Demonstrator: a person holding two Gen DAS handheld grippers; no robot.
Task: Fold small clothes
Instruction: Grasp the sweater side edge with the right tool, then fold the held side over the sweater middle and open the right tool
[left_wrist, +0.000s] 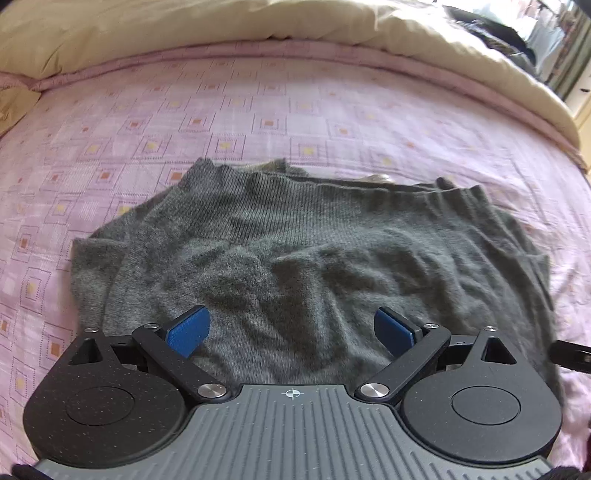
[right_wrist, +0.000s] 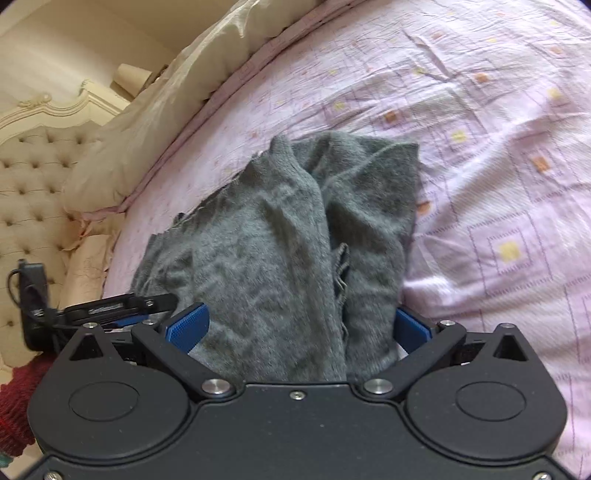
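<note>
A small grey knitted garment lies rumpled and partly folded on the pink patterned bedspread. My left gripper hovers over its near part, blue pads wide apart, nothing pinched. In the right wrist view the same grey garment runs away from me in a long fold with a crease down its middle. My right gripper is open above its near end; the cloth lies between the spread blue pads, which do not press on it.
A cream duvet is bunched along the far side of the bed. A tufted cream headboard stands at the left of the right wrist view. The other gripper's black body and cable sit close at the left. A red sleeve shows below.
</note>
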